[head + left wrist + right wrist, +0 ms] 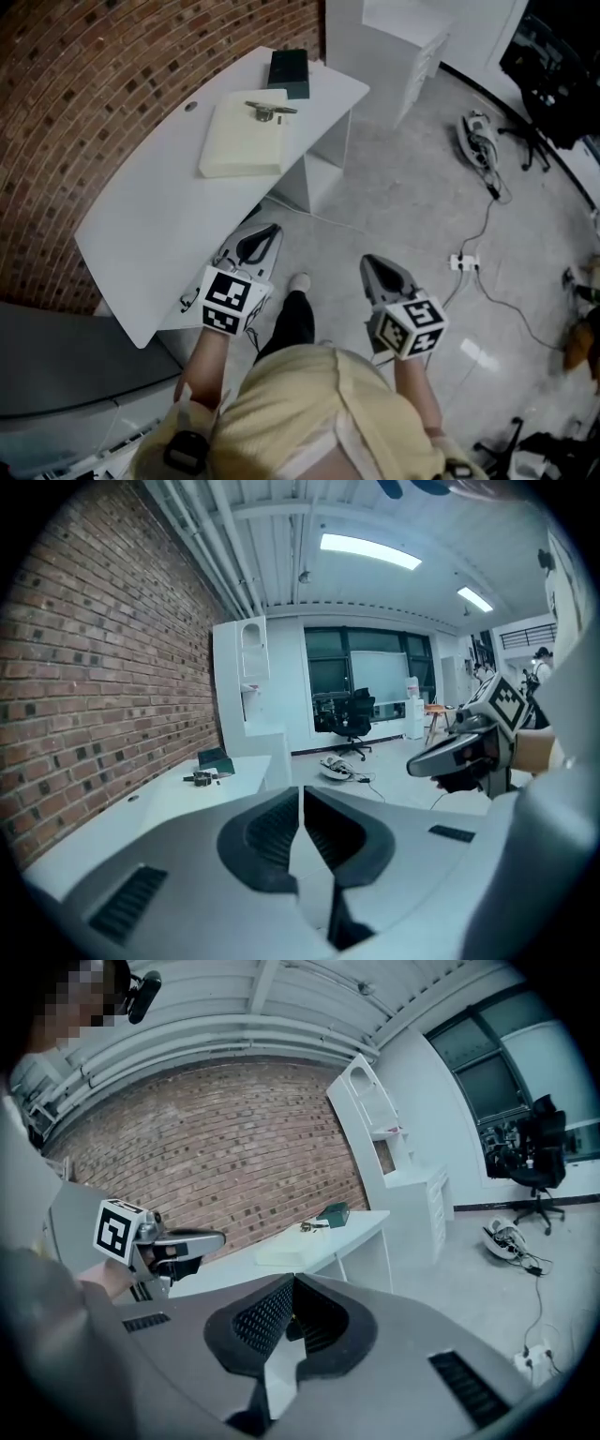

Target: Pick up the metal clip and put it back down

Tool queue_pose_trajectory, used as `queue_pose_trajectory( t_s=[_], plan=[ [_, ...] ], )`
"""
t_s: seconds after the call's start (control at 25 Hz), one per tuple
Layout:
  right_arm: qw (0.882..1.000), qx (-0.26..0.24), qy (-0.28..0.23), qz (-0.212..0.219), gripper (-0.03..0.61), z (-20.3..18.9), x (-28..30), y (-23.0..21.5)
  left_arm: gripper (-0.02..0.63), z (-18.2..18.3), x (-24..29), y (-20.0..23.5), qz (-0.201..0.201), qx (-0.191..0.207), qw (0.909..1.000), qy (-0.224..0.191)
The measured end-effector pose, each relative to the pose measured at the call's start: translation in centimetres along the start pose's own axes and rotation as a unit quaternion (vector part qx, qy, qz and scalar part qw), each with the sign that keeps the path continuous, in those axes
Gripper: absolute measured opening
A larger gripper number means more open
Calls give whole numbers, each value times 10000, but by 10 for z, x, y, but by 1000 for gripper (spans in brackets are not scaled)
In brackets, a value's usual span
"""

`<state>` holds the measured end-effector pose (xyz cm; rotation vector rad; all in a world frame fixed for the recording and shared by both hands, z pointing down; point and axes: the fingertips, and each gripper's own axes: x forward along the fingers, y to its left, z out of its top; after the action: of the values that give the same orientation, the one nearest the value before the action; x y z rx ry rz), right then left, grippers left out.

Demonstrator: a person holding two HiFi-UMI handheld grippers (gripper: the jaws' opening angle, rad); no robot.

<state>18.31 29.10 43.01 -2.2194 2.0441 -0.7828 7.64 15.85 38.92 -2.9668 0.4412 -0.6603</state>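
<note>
While the left gripper (pixel 262 240) and right gripper (pixel 380 272) hang closed and empty off the table's (pixel 150 216) near end, the metal clip (pixel 270 112) rests on a cream pad (pixel 239 150) near the far end. It lies crosswise, well ahead, and the left gripper looks nearer.

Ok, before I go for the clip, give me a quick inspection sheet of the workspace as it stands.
Surface: white table, mostly bare.
Job's things: metal clip lies on the cream pad, untouched.
Clutter: dark box at the table's far end.
Grippers: left tool and right tool both shut, empty, well short of the clip.
Cables: floor cable runs to a power strip.
Surroundings: brick wall behind the table, white cabinet beyond it.
</note>
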Motion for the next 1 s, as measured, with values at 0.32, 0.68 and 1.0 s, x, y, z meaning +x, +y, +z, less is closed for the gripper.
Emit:
queue_pose_trajectory(
  t_s=[0.32, 0.68, 1.0],
  plan=[
    [9997, 107, 191, -54, 5, 18, 65, -11, 22, 12, 47, 79, 181, 657, 9974, 225],
    [9986, -4, 520, 14, 5, 47, 149, -15, 57, 21, 115, 162, 170, 1152, 9922, 438],
    [9957, 8, 922, 73, 5, 56, 211, -18, 88, 13, 175, 230, 414, 2052, 9744, 817]
  ],
)
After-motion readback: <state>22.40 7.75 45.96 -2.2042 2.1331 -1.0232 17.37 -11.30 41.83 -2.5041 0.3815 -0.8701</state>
